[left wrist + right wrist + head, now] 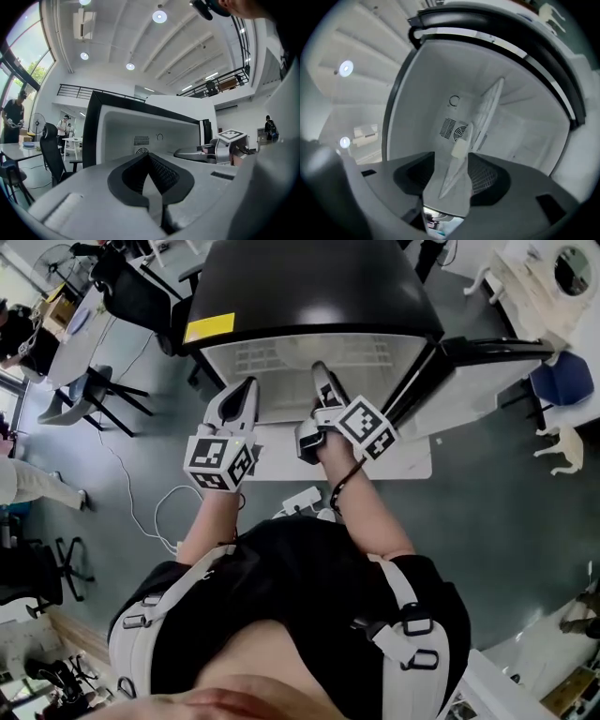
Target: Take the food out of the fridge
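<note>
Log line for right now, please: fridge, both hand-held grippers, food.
fridge: door open | left hand-held gripper: shut, empty, at opening | right hand-held gripper: open, empty, pointing at shelf | food: none in view

shelf (274, 356) inside fridge (309, 287), door (473, 381) at right

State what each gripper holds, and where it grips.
Nothing is held. The left gripper is shut on nothing; the right gripper stands open and empty, facing the fridge shelf.

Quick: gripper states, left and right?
Left gripper: closed, empty.
Right gripper: open, gripping nothing, pointed into the fridge.
</note>
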Tool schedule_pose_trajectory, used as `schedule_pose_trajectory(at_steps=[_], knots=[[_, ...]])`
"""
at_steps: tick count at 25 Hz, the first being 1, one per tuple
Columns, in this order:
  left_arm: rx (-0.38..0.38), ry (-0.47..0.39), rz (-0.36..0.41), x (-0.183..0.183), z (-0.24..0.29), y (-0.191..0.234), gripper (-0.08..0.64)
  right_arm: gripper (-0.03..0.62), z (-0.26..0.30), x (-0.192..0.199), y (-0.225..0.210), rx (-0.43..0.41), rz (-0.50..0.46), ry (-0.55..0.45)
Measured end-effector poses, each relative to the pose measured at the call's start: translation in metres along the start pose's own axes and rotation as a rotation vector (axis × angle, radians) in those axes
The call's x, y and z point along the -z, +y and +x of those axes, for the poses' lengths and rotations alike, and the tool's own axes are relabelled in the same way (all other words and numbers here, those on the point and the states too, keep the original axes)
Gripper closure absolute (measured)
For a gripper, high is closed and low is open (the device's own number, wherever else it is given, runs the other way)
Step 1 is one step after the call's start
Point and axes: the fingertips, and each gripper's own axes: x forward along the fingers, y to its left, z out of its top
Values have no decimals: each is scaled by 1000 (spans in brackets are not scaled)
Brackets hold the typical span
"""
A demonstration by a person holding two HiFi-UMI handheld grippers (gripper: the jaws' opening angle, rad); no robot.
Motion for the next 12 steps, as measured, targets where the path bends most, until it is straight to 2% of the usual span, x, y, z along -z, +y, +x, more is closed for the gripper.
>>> schedule_pose_trajectory(at_steps=[7,10,12], knots=[[14,-1,0,-1,0,8,566,390,22,16,-18,24,311,47],[17,-3,0,-1,-2,10,566,394,28,18,-21,31,369,51],[20,-2,1,-1,-2,10,566,441,29,18,-25,45,381,55]])
